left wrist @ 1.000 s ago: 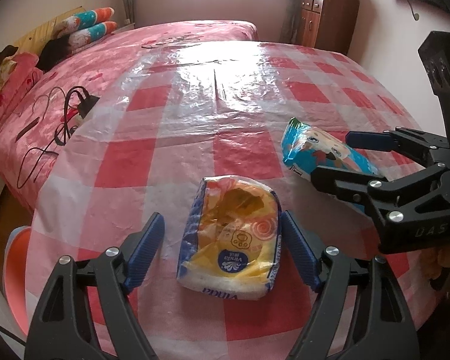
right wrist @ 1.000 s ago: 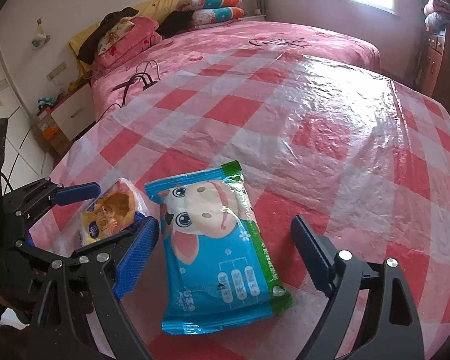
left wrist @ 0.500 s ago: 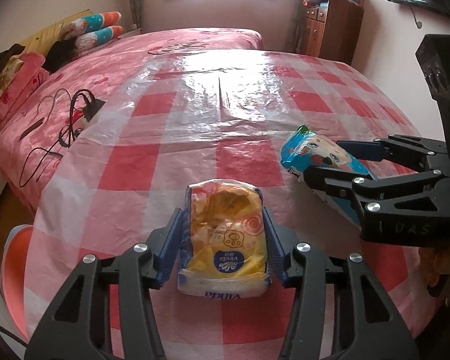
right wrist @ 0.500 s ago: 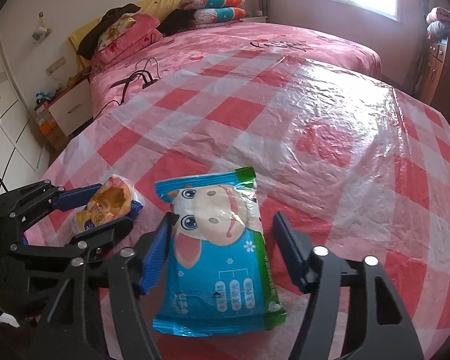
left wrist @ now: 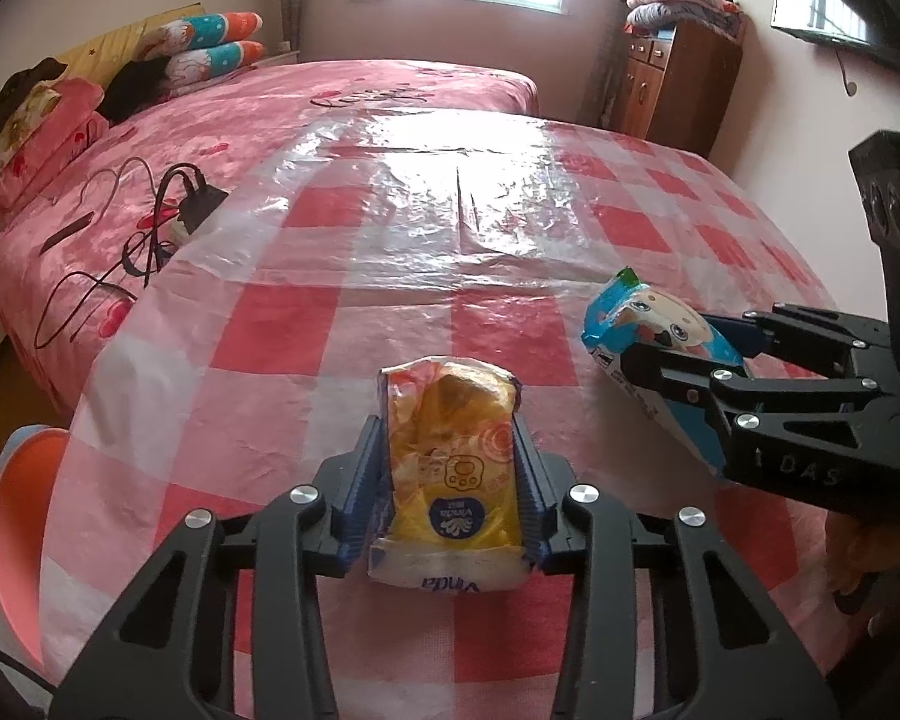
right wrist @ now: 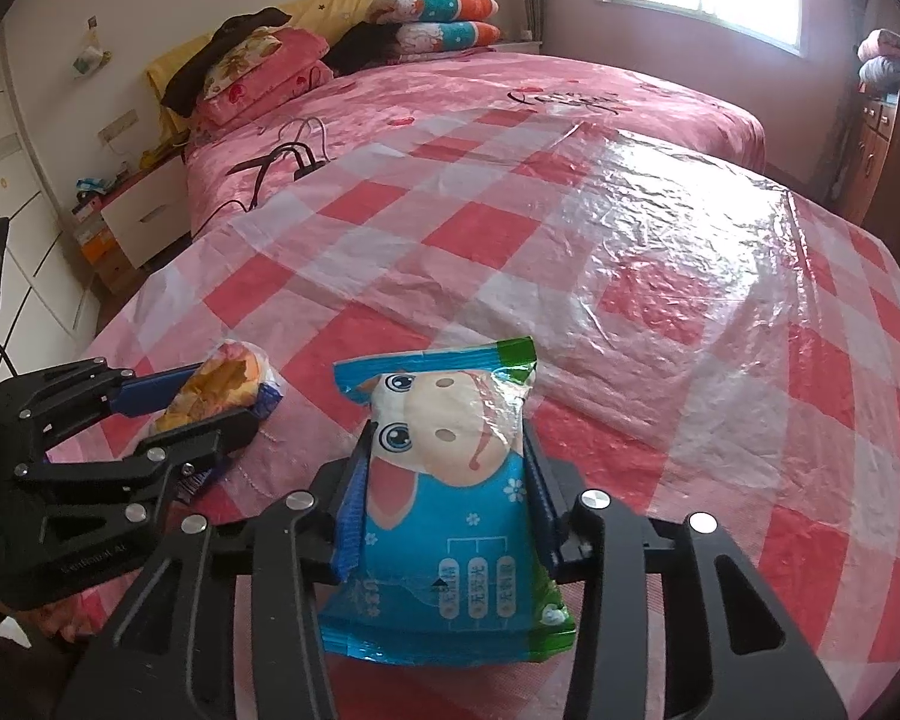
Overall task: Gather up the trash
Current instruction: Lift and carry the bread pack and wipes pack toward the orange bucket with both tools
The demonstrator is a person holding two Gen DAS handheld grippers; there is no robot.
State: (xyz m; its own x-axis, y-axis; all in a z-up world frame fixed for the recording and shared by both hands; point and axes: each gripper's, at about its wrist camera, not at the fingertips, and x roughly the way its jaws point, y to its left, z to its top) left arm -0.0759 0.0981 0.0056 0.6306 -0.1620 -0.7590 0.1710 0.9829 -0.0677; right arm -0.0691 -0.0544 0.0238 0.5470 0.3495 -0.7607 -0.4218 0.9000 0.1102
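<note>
1. Left tongs (left wrist: 450, 474) are closing on the yellow tissue pack (left wrist: 450, 480). A second ago the blue pads were standing wide apart; now they're pressing both its sides, squeezing it narrower.
2. Right tongs (right wrist: 444, 480) are doing likewise, closing from wide open onto the blue wipes pack (right wrist: 444, 510), pinching it at the waist.
3. Both packs are sitting near the front edge of the checkered surface (left wrist: 510, 228), just beside each other.
4. Further back, the pink bed (right wrist: 510, 90) and black cables (left wrist: 168, 210) are sitting unchanged.
</note>
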